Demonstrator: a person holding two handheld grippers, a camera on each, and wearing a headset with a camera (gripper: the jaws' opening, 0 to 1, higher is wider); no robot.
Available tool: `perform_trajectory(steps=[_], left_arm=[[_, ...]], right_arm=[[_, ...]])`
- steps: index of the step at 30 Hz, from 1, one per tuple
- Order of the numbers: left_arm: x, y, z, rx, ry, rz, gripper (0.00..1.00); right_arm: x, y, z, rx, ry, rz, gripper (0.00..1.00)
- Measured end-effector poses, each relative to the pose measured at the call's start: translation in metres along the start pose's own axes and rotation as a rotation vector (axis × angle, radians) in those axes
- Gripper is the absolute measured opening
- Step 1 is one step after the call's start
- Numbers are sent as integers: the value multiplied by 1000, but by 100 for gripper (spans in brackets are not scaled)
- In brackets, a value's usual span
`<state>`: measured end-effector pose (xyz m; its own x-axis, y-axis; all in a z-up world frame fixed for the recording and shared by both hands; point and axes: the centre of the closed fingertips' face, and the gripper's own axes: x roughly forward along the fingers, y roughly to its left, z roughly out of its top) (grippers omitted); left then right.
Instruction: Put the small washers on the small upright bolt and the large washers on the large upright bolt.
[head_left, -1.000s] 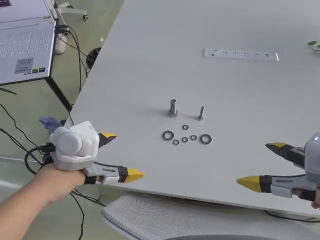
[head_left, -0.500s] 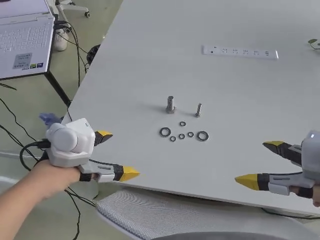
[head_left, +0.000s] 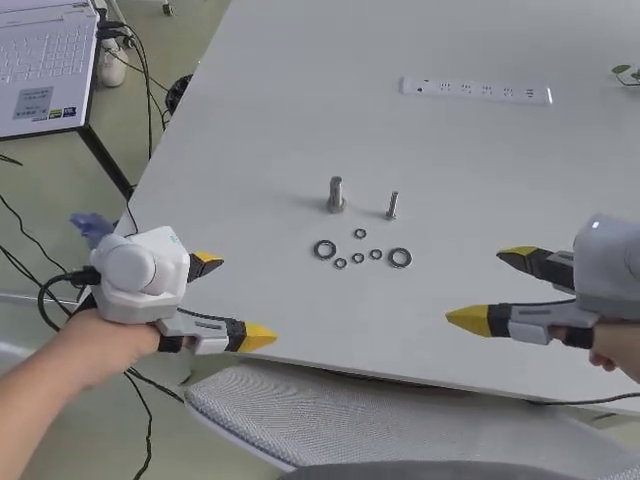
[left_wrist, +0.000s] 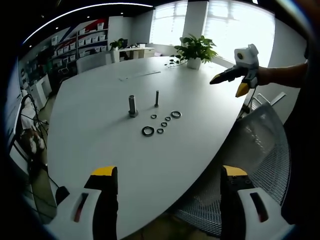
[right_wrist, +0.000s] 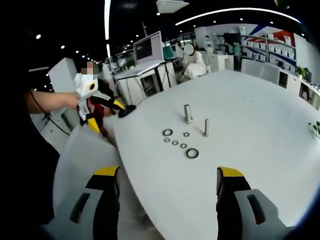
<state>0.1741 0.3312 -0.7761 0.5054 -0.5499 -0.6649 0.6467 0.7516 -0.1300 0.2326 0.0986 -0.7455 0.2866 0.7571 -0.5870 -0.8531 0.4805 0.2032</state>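
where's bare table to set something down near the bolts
Bare table runs between the power strip and the large bolt and small bolt, and either side of the washers out to the left gripper and right gripper. Crowded just in front of the bolts, where the washers lie.

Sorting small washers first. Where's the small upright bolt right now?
In the head view, the small upright bolt stands mid-table, just right of the large upright bolt and behind the loose washers.

left tool (head_left: 240, 300) wide apart at the jaws, right tool (head_left: 482, 286) likewise, both held level and empty
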Motion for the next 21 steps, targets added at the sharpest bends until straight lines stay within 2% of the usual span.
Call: perform_trajectory(steps=[1, 3, 7, 10, 14, 17, 21], left_arm=[[0, 0, 0, 0, 1, -1, 85], [-1, 0, -1, -7, 21, 3, 86], [-2, -4, 2, 34, 30, -8, 86], [-1, -4, 5, 29, 6, -14, 87], [-3, -3, 12, 33, -46, -19, 88], [-4, -2, 12, 34, -42, -27, 87], [-7, 1, 16, 53, -65, -21, 87]], right_arm=[[4, 4, 2, 30, 11, 24, 80], [10, 3, 6, 19, 18, 18, 80], [23, 10, 15, -24, 52, 37, 79], [32, 16, 21, -48, 63, 57, 79], [42, 16, 28, -108, 93, 52, 78], [47, 16, 34, -120, 109, 59, 76], [54, 15, 39, -151, 126, 60, 72]])
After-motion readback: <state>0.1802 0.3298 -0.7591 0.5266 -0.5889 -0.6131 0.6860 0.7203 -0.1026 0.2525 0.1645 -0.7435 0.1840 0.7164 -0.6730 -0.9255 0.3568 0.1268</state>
